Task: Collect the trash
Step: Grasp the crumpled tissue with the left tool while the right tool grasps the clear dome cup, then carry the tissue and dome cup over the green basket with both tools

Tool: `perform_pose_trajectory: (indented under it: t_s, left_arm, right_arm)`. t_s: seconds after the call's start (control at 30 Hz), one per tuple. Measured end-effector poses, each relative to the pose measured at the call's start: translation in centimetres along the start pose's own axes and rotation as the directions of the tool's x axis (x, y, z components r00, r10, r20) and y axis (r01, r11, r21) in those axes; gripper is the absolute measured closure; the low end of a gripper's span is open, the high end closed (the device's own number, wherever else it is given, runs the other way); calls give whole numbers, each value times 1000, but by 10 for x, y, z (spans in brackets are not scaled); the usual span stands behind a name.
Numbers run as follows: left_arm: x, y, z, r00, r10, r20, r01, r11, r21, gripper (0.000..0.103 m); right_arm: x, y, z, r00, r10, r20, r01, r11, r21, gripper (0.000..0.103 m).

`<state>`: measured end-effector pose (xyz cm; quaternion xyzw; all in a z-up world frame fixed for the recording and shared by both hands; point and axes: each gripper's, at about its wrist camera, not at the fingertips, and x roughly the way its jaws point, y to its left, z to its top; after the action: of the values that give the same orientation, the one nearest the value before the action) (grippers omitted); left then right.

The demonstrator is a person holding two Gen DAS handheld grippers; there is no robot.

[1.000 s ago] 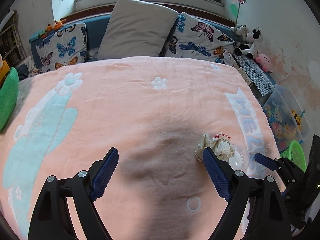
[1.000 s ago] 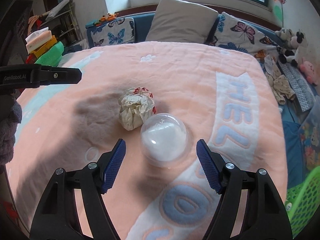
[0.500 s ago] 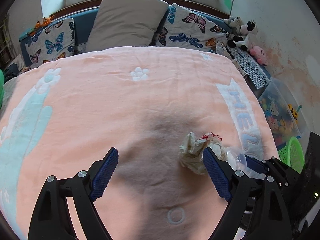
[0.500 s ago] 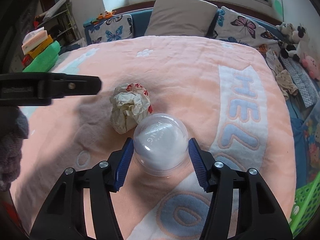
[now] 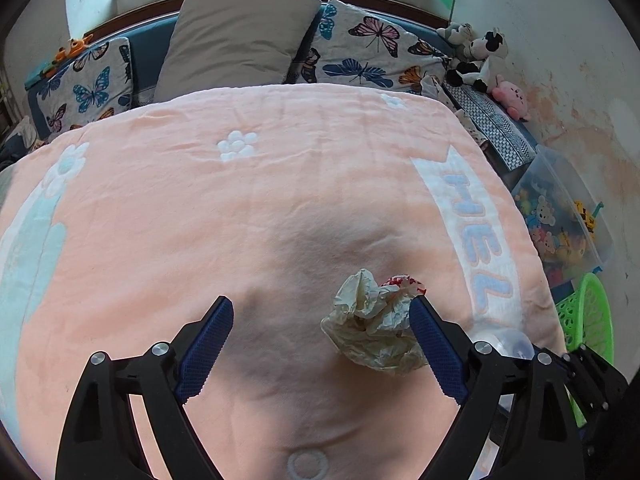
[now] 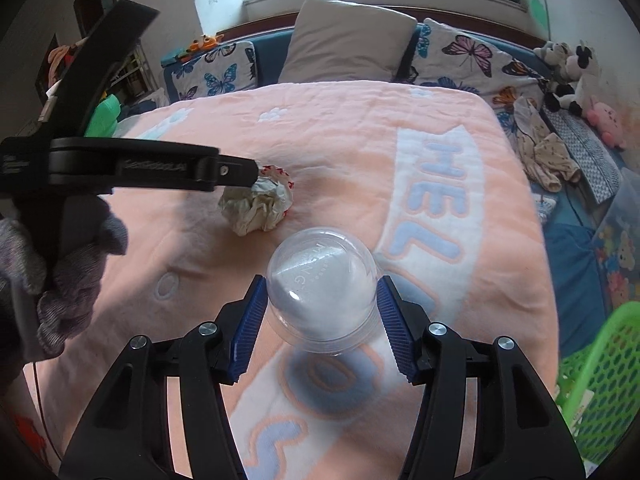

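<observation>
A crumpled ball of cream paper with red print lies on the pink blanket. My left gripper stands wide around it, jaws still opening. The paper sits against the right-hand finger and far from the other. In the right wrist view, one left finger reaches over the paper. My right gripper is shut on a clear plastic dome, with both blue pads pressed on its sides. The dome peeks out behind my left gripper's finger.
A green mesh basket stands off the bed's right side, beside a clear box of toys. Pillows line the headboard, with plush toys in the far right corner. A gloved hand holds the left gripper.
My right gripper closed its jaws onto the clear dome. My left gripper moved in toward the crumpled paper, which now lies between its fingers.
</observation>
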<state>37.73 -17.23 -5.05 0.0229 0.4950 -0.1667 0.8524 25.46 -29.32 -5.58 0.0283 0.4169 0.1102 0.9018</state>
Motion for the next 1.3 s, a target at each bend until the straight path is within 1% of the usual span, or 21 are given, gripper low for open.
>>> perform_pose_trajectory:
  t_s: [0.27, 0.3, 0.4, 0.43, 0.5, 0.57, 0.6, 0.63, 0.67, 0.7, 0.77, 0.9, 1.1, 1.3]
  left_arm:
    - [4, -14, -2, 999, -37, -10, 37, 999, 28, 17]
    - [5, -16, -4, 999, -42, -14, 42, 998, 35, 18]
    - [6, -21, -9, 998, -66, -25, 67, 997, 46, 26]
    - [7, -22, -9, 997, -69, -26, 70, 996, 47, 30]
    - [8, -25, -11, 995, -93, -36, 94, 994, 47, 34]
    - [9, -29, -14, 993, -113, -44, 115, 992, 53, 46]
    - [9, -30, -15, 991, -126, -48, 129, 990, 52, 49]
    - [8, -31, -16, 988, -143, -51, 145, 988, 47, 55]
    - [8, -32, -18, 986, -155, -57, 158, 987, 43, 58]
    - [6, -34, -19, 986, -158, -58, 161, 986, 42, 59]
    - [1, -37, -23, 987, -153, -50, 155, 986, 54, 63]
    - [-13, -39, -30, 986, -164, -36, 165, 985, 55, 64]
    - [-40, -49, -42, 986, -168, -12, 168, 982, 91, 65]
    - [-71, -77, -56, 978, -208, 7, 205, 968, 142, 65]
  right_arm:
    - [-17, -9, -10, 1000, -6, 16, 5, 1000, 26, 46]
    - [-19, -10, -11, 1000, -5, 18, 4, 1000, 30, 46]
    - [-23, -11, -13, 1000, -6, 21, 5, 999, 36, 46]
    - [-24, -12, -13, 1000, -9, 22, 8, 999, 36, 46]
    - [-28, -13, -15, 1000, -9, 24, 8, 999, 41, 46]
    - [-32, -14, -17, 999, -12, 31, 10, 999, 47, 46]
    - [-35, -15, -18, 999, -12, 34, 10, 999, 52, 46]
    - [-36, -16, -18, 999, -12, 36, 10, 998, 56, 46]
    - [-39, -17, -19, 999, -16, 39, 14, 998, 61, 46]
    - [-42, -18, -20, 999, -18, 41, 15, 998, 64, 46]
    - [-48, -20, -23, 999, -23, 47, 20, 997, 71, 46]
    - [-62, -23, -31, 998, -36, 59, 31, 995, 90, 46]
    - [-90, -34, -49, 995, -64, 78, 54, 991, 126, 46]
    - [-118, -48, -68, 990, -113, 88, 98, 983, 158, 46]
